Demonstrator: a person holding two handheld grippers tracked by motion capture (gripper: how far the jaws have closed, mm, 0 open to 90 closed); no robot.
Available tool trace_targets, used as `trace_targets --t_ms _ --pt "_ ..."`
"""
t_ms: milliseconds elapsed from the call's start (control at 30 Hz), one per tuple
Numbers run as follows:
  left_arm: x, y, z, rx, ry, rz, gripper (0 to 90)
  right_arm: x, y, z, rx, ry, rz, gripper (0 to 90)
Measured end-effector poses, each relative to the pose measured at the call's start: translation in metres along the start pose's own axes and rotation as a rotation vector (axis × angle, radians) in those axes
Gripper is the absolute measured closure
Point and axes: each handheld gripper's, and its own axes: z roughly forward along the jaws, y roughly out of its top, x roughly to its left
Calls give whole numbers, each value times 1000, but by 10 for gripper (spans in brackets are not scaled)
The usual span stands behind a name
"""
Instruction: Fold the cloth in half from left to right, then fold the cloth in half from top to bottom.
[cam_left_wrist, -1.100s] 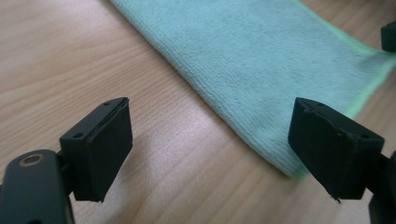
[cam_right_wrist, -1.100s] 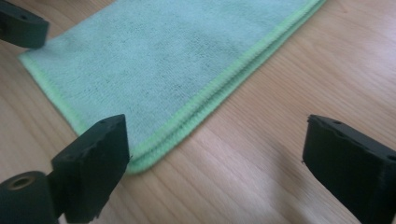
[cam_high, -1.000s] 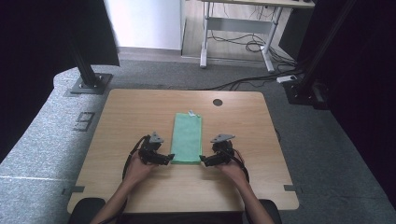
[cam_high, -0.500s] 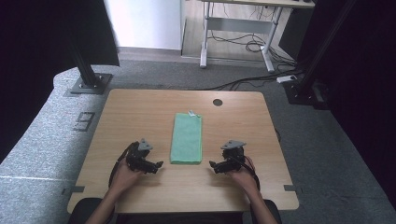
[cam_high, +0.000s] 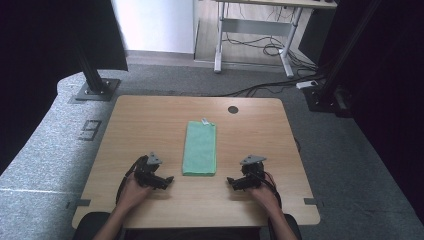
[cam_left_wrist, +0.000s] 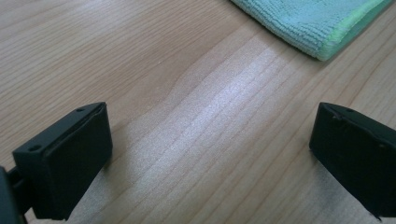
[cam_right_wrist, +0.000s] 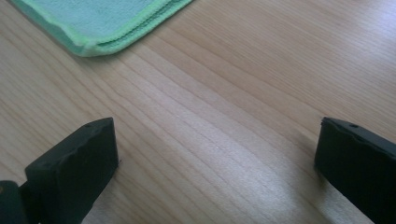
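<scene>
Grey carpet surrounds a light wooden table (cam_high: 150, 125), with a desk frame and loose cables on the floor beyond it. On the table lies a green microfibre cloth (cam_high: 200, 148), folded into a long narrow strip that runs away from the person, a small white tag at its far end. It sits near the table's middle, flat, edges stacked evenly.

Left gripper (cam_high: 165, 180) rests low over the wood near the cloth's near left corner, apart from it. Right gripper (cam_high: 233, 182) sits likewise off the near right corner, also apart. Each gripper view shows its two black jaws spread wide with bare wood between them and nothing held; a corner of the cloth appears just ahead in both.

Judgement: the cloth appears folded and released, so the step in hand is either complete or between folds. A further fold would call for both grippers to advance to the near corners, close on the layered edge, and carry it toward the tagged end evenly.
</scene>
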Motion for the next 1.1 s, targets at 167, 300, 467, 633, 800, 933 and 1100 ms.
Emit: trace_targets --t_ms 167,300,467,633,800,933,1100 --pt "0 0 0 4 -3 3 0 -2 -1 0 -3 -13 -11 0" --pt "0 0 0 4 -3 2 0 -1 -1 0 -1 -11 -12 0" --pt "0 0 0 4 -3 2 0 -1 -1 0 -2 -14 -10 0" --pt "0 1 1 4 -6 3 0 0 -1 1 -1 -19 -6 0" --pt "1 1 1 2 -8 3 0 0 0 1 -1 -19 -5 0" --pt "2 5 3 13 -2 -4 0 1 0 2 2 -19 -5 0" --pt "5 10 3 9 10 -16 0 1 2 2 10 -18 -7 0"
